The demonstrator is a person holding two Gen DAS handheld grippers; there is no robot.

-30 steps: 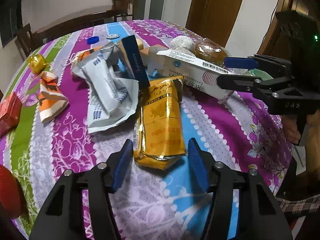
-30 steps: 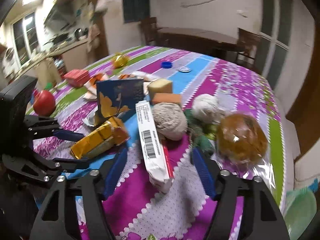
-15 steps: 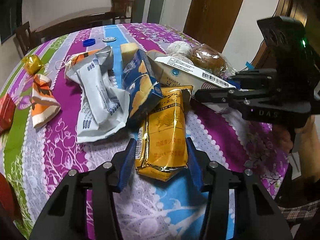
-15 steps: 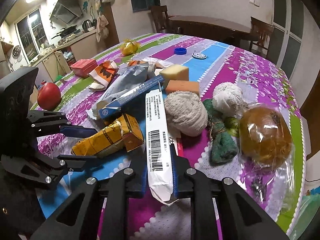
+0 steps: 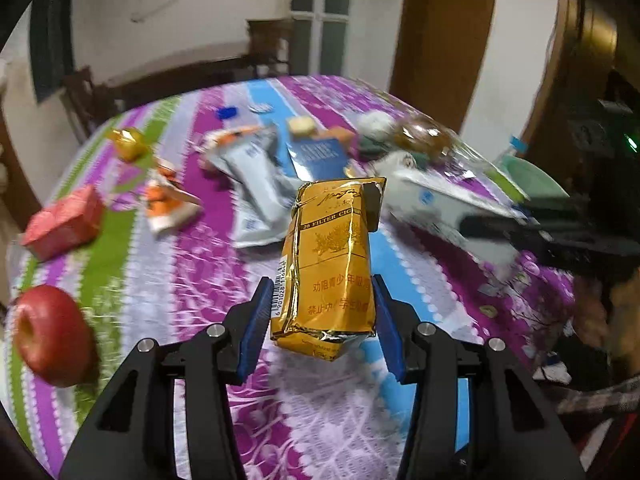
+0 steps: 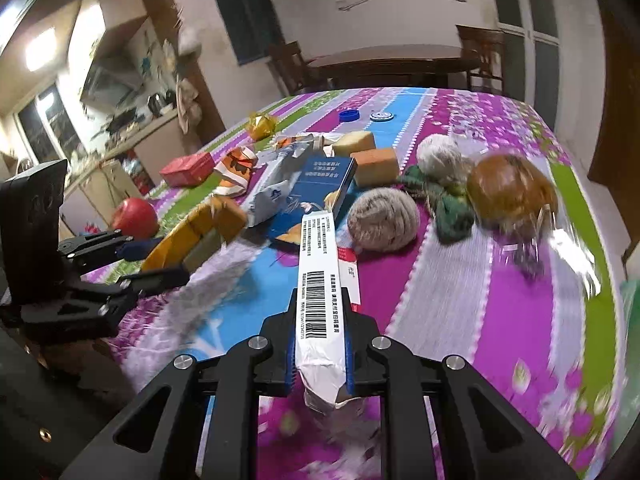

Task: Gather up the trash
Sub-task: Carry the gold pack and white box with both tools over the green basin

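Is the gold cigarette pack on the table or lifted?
Lifted. The gold cigarette pack sits clamped in the left tool, its bottom end clear of the tablecloth.

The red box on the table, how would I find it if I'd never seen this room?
Start at the striped tablecloth and go to the side nearest the kitchen counter. The red box lies flat there on the green stripe, between the apple and the orange-and-white wrapper. It is the only red thing with square corners; the apple is round.
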